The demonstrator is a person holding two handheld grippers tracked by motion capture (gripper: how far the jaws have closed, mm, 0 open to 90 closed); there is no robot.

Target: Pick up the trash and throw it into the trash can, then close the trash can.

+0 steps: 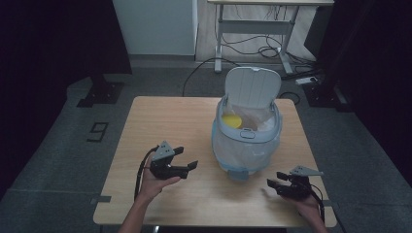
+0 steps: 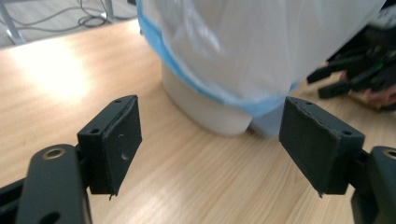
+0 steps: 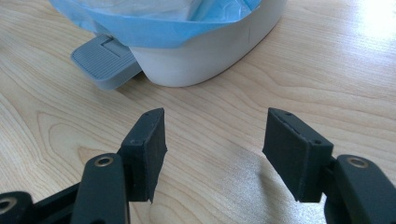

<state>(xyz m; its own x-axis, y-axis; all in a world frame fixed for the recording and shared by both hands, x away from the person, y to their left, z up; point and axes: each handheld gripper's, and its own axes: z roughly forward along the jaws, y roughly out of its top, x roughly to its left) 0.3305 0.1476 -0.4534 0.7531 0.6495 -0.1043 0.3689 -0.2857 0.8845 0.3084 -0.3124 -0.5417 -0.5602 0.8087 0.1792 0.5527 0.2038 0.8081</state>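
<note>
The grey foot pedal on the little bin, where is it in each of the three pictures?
High view: foot pedal at the bin's near base, table centre.
Left gripper view: hidden behind the bin's white base.
Right gripper view: upper left.
Shared landmark: the blue bag edge.

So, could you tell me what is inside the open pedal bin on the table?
The pedal bin holds a plastic liner bag folded over its rim, with a yellow round object lying inside. Anything deeper is hidden by the bin's wall and the crumpled bag.
</note>
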